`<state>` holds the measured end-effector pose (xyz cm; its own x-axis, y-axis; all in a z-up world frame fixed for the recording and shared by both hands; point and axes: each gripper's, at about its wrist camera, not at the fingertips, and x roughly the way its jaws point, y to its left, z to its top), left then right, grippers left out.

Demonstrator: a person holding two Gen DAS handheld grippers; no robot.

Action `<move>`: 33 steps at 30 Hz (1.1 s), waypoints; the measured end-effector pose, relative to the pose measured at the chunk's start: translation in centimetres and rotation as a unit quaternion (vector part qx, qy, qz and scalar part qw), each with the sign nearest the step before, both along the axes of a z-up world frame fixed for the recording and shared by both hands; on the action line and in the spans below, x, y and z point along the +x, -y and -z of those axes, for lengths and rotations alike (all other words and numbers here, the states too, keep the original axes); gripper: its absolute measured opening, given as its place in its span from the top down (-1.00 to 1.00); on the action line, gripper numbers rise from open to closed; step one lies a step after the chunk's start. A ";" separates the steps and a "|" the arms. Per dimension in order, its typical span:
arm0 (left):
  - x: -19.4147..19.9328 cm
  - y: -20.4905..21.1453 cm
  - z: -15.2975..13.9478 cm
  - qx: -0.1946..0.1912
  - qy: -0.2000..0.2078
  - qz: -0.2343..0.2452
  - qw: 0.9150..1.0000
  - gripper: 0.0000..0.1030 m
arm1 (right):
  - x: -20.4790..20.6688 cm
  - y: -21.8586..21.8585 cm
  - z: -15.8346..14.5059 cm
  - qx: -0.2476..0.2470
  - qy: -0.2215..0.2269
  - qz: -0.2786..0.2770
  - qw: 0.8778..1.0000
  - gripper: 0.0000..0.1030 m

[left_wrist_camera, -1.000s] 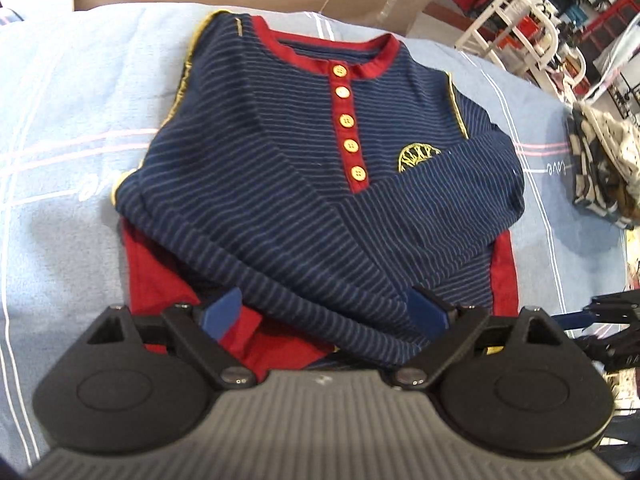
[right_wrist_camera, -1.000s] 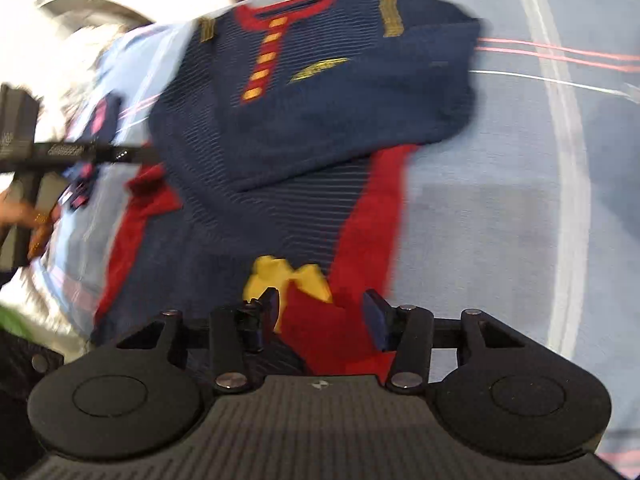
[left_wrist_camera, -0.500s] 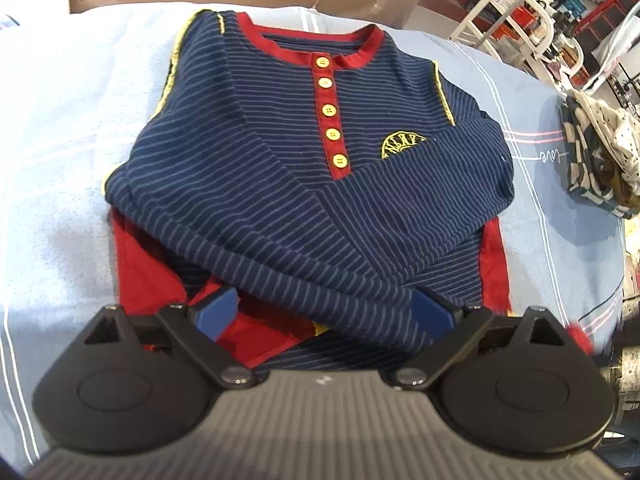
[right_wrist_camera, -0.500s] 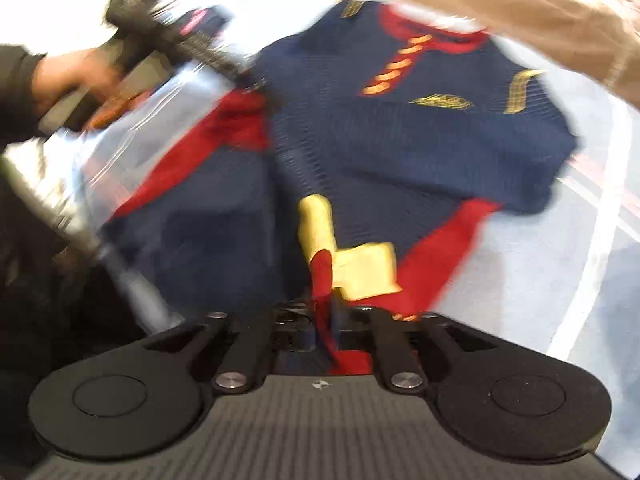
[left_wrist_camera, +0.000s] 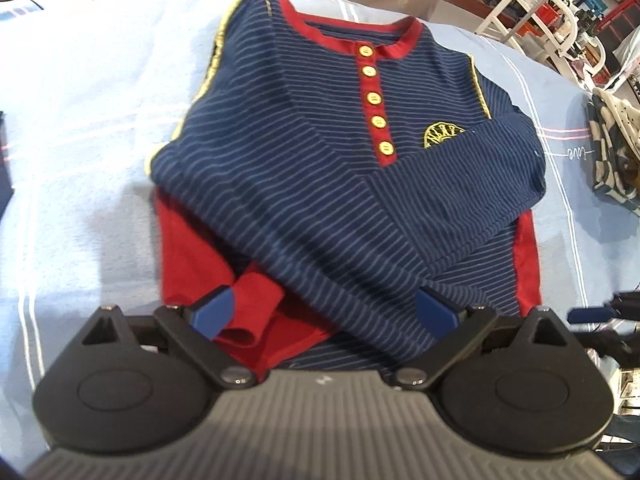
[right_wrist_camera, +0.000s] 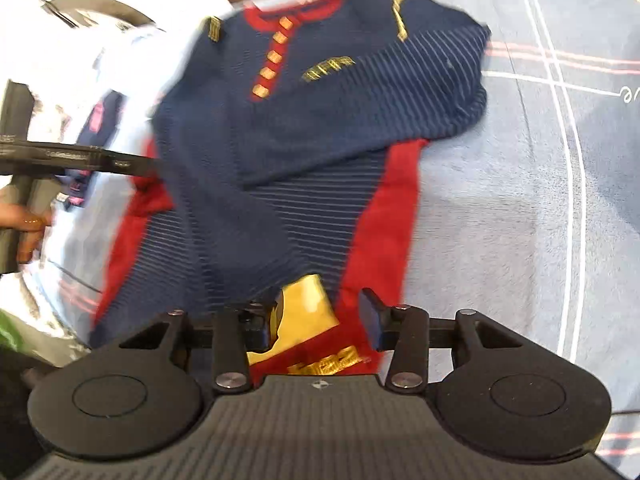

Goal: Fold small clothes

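- One small garment (left_wrist_camera: 320, 184) lies flat on the pale blue blanket (left_wrist_camera: 80, 120): navy with thin light stripes, red collar, red placket with five yellow buttons (left_wrist_camera: 376, 98), yellow crest on the chest, red side panels.
- Both sleeves are folded across the front; one red cuff (left_wrist_camera: 252, 304) lies by the hem.
- Long axis runs away from the cameras, collar at the far end, hem nearest.
- Left gripper (left_wrist_camera: 324, 314): jaws spread wide over the hem, pads clear of the cloth, having just been opening.
- Right gripper (right_wrist_camera: 316, 320): jaws partly apart astride a yellow and red fold at the hem, having just been closing; pad contact unclear in the blur.
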<state>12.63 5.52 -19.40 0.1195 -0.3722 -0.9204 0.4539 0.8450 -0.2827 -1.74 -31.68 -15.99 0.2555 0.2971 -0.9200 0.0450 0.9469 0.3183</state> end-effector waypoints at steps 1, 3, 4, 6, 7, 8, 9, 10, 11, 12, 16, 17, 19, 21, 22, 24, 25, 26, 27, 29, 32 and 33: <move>0.1 -0.3 0.0 0.001 0.001 -0.002 1.000 -0.91 | 0.5 -0.2 0.9 -0.017 -0.005 -0.016 1.000 -0.25; 0.2 -0.8 0.0 0.002 0.001 -0.009 1.000 -0.91 | 0.9 -0.4 2.5 -0.017 -0.025 -0.045 0.999 -0.20; 0.2 -1.0 0.0 0.002 0.000 -0.014 1.000 -0.91 | 0.9 -0.5 3.1 -0.004 -0.034 -0.052 0.998 -0.20; 0.3 -1.4 0.1 0.001 -0.001 -0.020 1.000 -0.91 | 1.0 -1.1 4.1 -0.003 -0.040 -0.075 0.996 -0.15; 0.4 -1.5 0.2 0.003 -0.003 -0.022 1.000 -0.91 | 0.7 -1.6 4.1 -0.016 -0.042 -0.085 0.995 -0.15; 0.4 -1.6 0.3 0.004 -0.006 -0.023 1.000 -0.91 | 0.8 -2.0 3.9 -0.020 -0.038 -0.091 0.995 -0.11; 0.4 -1.6 0.3 0.003 -0.008 -0.024 1.000 -0.91 | 0.8 -2.3 3.6 -0.013 -0.034 -0.099 0.994 -0.02; 0.4 -1.7 0.3 0.001 -0.007 -0.024 1.000 -0.91 | 0.7 -2.7 3.4 -0.006 -0.034 -0.112 0.993 0.01; 0.4 -1.7 0.4 0.001 -0.007 -0.023 1.000 -0.91 | 0.7 -3.2 3.4 -0.013 -0.036 -0.126 0.991 0.01; 0.5 -1.7 0.5 0.002 -0.007 -0.021 1.000 -0.91 | 0.6 -3.4 3.7 -0.025 -0.040 -0.138 0.989 0.03; 1.5 -1.4 0.3 -0.004 0.003 -0.014 1.000 -0.91 | 1.0 -2.5 4.2 -0.019 -0.048 -0.108 0.993 0.74; 2.1 -1.3 0.0 -0.008 0.012 -0.011 1.000 -0.91 | 1.2 -2.3 3.9 -0.018 -0.043 -0.103 0.994 0.82; 3.8 -0.8 -0.7 -0.009 0.033 -0.005 0.999 -0.91 | 1.6 -1.8 2.6 -0.012 -0.024 -0.090 0.996 0.84; 5.8 0.2 -1.6 -0.002 0.063 0.007 0.998 -0.89 | 2.3 -1.3 0.9 -0.014 -0.005 -0.075 0.997 0.84; 6.8 0.8 -2.1 0.002 0.081 0.018 0.997 -0.86 | 2.7 -1.1 0.1 -0.013 0.004 -0.069 0.998 0.84; 8.5 2.4 -3.3 0.018 0.127 0.052 0.990 -0.85 | 3.0 -0.8 -1.3 -0.018 0.021 -0.067 0.997 0.84; 9.1 3.3 -3.7 0.025 0.152 0.073 0.985 -0.85 | 3.1 -0.3 -1.7 -0.023 0.029 -0.069 0.997 0.84; 9.7 4.3 -4.1 0.028 0.172 0.097 0.980 -0.85 | 3.4 0.0 -2.0 -0.025 0.032 -0.069 0.997 0.84; 10.5 5.1 -4.2 0.029 0.179 0.120 0.976 -0.81 | 3.7 0.2 -1.9 -0.027 0.030 -0.069 0.997 0.84; 12.1 6.9 -3.5 0.059 0.182 0.144 0.971 -0.50 | 3.9 0.5 -1.9 -0.037 0.033 -0.065 0.997 0.84; 14.6 8.1 -1.5 0.092 0.155 0.134 0.974 -0.17 | 3.9 1.2 -2.1 -0.041 0.032 -0.059 0.997 0.84; 15.2 8.2 -0.7 0.090 0.135 0.130 0.978 -0.05 | 3.8 1.4 -2.1 -0.043 0.033 -0.056 0.997 0.84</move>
